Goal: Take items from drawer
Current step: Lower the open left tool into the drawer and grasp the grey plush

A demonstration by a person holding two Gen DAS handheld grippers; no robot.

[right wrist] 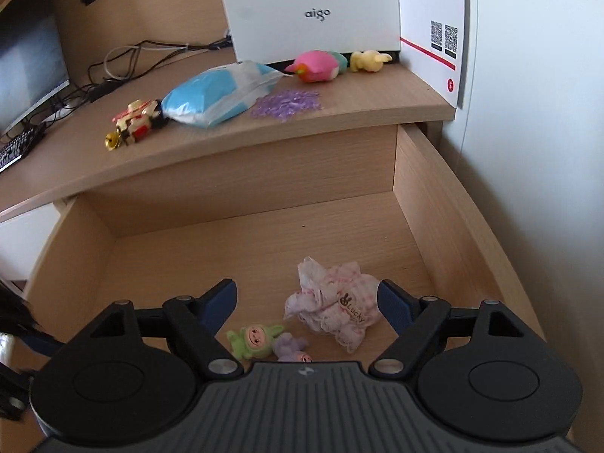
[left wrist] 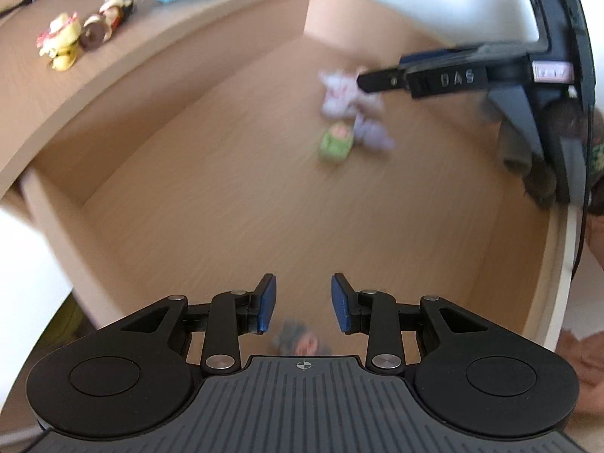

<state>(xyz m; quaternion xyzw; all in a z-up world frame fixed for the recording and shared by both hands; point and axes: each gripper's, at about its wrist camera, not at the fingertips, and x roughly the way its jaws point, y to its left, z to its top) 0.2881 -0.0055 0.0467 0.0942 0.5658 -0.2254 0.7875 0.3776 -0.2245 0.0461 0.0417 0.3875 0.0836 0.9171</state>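
Note:
The open wooden drawer (right wrist: 245,181) holds a pink-and-white lacy cloth bundle (right wrist: 332,307) marked "Lucky", a small green doll (right wrist: 256,338) and a small purple doll (right wrist: 290,347). My right gripper (right wrist: 307,294) hangs open and wide over the drawer floor, with the bundle between its fingers; the pads do not press on it. In the blurred left wrist view, the right gripper's finger (left wrist: 381,79) reaches over the bundle (left wrist: 339,94), beside the green doll (left wrist: 336,143). My left gripper (left wrist: 304,302) is open above the drawer floor. A blurred grey-and-pink toy (left wrist: 302,341) lies below it.
On the desk top above the drawer lie small figurines (right wrist: 136,122), a blue-and-white bag (right wrist: 219,94), purple beads (right wrist: 287,104), a pink toy (right wrist: 317,66) and a yellow toy (right wrist: 368,61). A white "aigo" box (right wrist: 313,7) stands behind; a monitor (right wrist: 26,56) and cables are at left.

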